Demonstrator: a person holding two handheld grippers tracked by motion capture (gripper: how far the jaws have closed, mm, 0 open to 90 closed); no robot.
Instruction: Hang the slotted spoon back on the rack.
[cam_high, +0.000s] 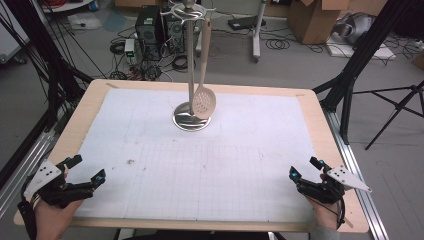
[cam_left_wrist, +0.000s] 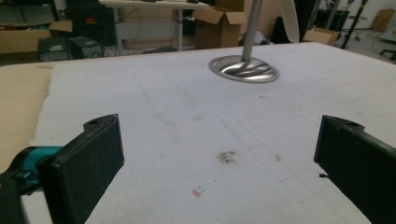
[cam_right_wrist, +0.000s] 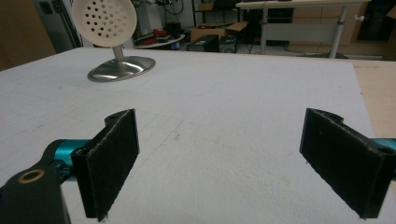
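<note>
High view: L gripper (cam_high: 85, 170) bottom left, R gripper (cam_high: 304, 167) bottom right, both jaws wide, nothing held. Slotted spoon (cam_high: 204, 100) hangs upright on stand (cam_high: 191, 120) at upper center, long axis vertical, well apart from both; roughly equidistant, can't tell nearer.

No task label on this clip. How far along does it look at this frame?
Nothing looks started. The slotted spoon hangs from the metal stand at the far middle of the white mat, untouched. Nothing is in hand: the left gripper and right gripper sit open at the near corners, fingers apart over bare mat. Whatever involves the spoon is all still ahead.
</note>
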